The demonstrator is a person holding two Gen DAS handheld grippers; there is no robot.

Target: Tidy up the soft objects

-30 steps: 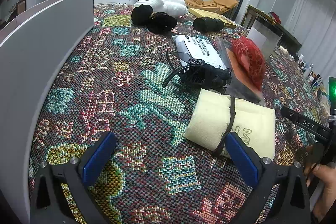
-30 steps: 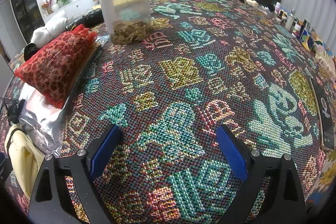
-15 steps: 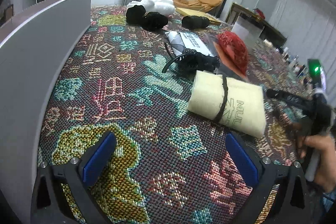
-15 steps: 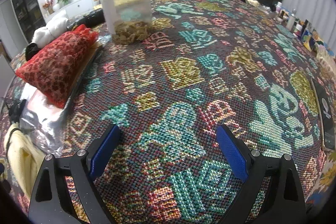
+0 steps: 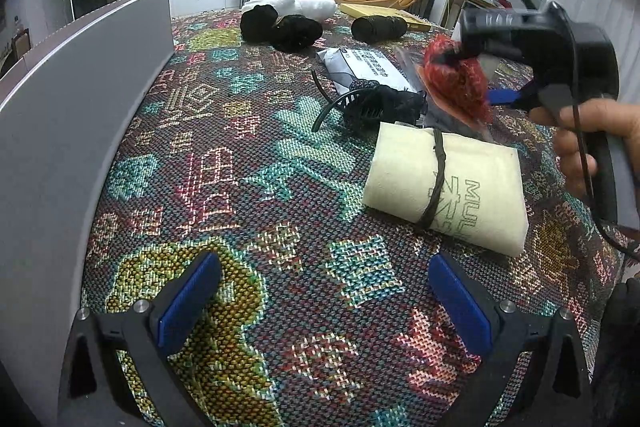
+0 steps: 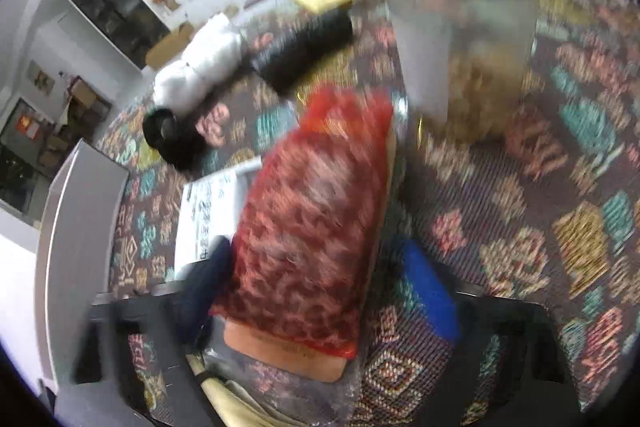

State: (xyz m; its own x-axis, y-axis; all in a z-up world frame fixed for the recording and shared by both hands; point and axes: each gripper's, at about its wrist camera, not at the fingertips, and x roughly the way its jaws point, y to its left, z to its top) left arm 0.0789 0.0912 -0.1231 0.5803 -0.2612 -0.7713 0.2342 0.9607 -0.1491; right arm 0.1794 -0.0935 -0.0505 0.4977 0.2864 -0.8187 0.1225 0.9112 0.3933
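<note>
1. The red mesh bag (image 6: 308, 227), a soft netted pouch, lies on an orange card over crinkled plastic film on the patterned bench (image 5: 248, 163), toward the right side, in front of a clear lidded canister (image 6: 464, 39).

2. The right gripper (image 6: 320, 287) has just been closing, with the bag between its blue pads (image 6: 428, 287). The blurred wrist view shows the pads flanking the near end of the bag and the jaws drawn fairly narrow, but whether they press the netting cannot be told. A hand (image 5: 588, 143) holds the tool's handle from the right; the low-angled reach suits pinching a limp bag by its end rather than scooping it.

3. The left gripper (image 5: 324, 303) hangs wide and empty above bare cloth, near a cream rolled pouch (image 5: 444, 191) bound by a dark cord, seemingly waiting its turn.

4. Other soft items sit further back: a black hair clip and dark knit bundle (image 5: 376, 103), a grey mailer bag (image 5: 364, 67), black rolled fabric (image 5: 380, 27), and black and white plush shapes (image 5: 292, 15).

5. A grey box wall (image 5: 72, 107) runs along the left edge of the bench, probably the destination for sorted items.
</note>
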